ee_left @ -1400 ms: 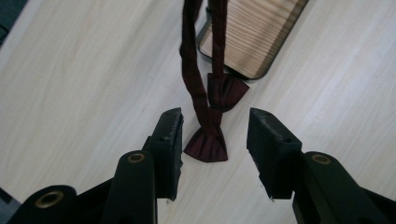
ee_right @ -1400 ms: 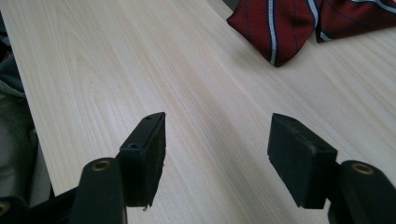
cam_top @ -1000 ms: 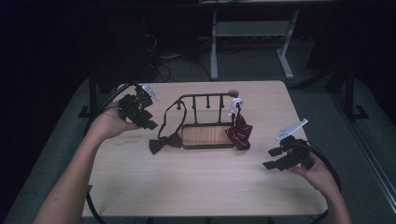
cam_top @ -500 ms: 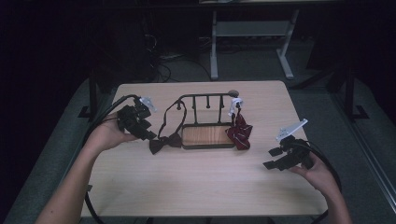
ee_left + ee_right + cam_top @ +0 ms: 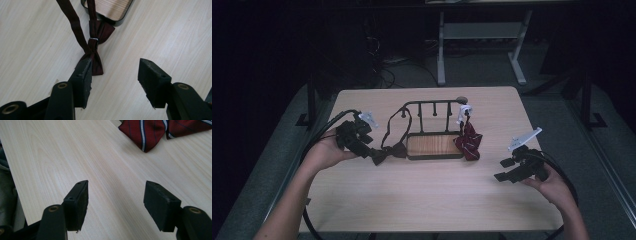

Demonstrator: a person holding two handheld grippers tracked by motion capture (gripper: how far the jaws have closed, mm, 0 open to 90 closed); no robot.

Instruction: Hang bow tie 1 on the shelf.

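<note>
At the near edge of a pale wooden table [image 5: 422, 200], a person's two hands each hold a black two-jaw gripper. The right gripper [image 5: 508, 170] hovers low over bare wood on the right side, jaws spread wide and empty, well apart from everything else. The left gripper [image 5: 113, 71] sits at the left, jaws also spread wide and gripping nothing, one jaw tip touching or just over the near wing of a dark maroon bow tie [image 5: 93, 53] that lies flat on the table.

The bow tie's thin strap [image 5: 72, 22] runs up from its knot towards a black wire rack [image 5: 434, 107] with a wooden base [image 5: 435, 145] at the middle of the table; the strap seems looped over the rack's left end. On the rack's right end hangs a red striped tie [image 5: 147, 131], its lower part crumpled on the wood beside the base.

The bow tie looks light, soft and limp, likely to fold and sag when lifted, with little risk of breakage. The firmest hold is probably across the knot, by the small metal clasp [image 5: 93, 38], where the cloth is thickest; a wing alone may slip or bunch, and the strap would let the bow dangle
</note>
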